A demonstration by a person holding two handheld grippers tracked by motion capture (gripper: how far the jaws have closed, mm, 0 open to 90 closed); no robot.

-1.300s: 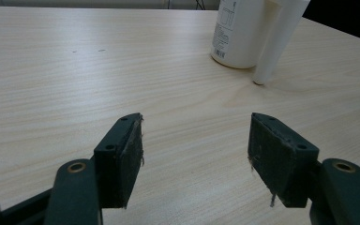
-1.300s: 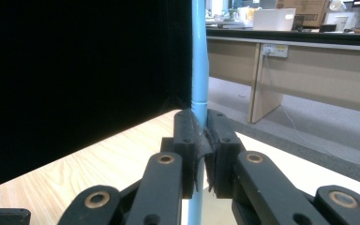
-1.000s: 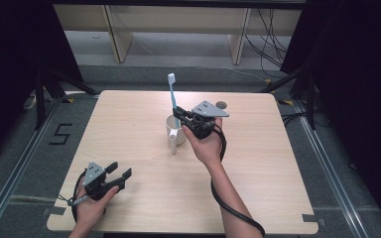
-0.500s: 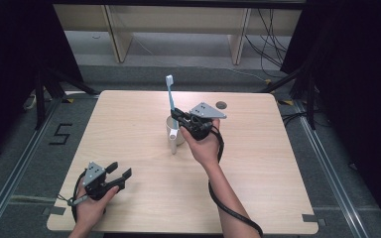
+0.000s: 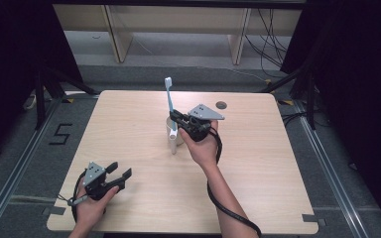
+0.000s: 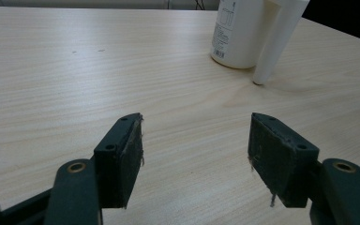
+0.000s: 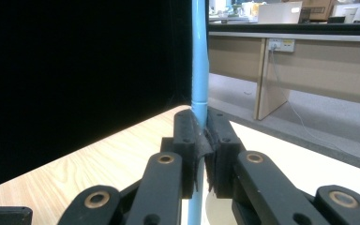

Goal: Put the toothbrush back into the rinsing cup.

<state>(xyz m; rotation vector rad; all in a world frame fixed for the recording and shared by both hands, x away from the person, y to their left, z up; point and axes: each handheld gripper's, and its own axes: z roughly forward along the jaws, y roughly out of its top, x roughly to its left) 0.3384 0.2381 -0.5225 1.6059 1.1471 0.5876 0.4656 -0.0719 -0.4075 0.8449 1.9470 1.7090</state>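
At frame center, our right gripper (image 5: 174,119) fingers clench the toothbrush (image 5: 169,96), axis vertical, directly above the cup (image 5: 174,135) on the counter (image 5: 258,163). Left gripper (image 5: 119,177) fingers: released.

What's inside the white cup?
The white cup sits under the right tool, which grips an upright blue toothbrush. The tool and hand cover the cup's inside, so whether the toothbrush's lower end is in it is hidden.
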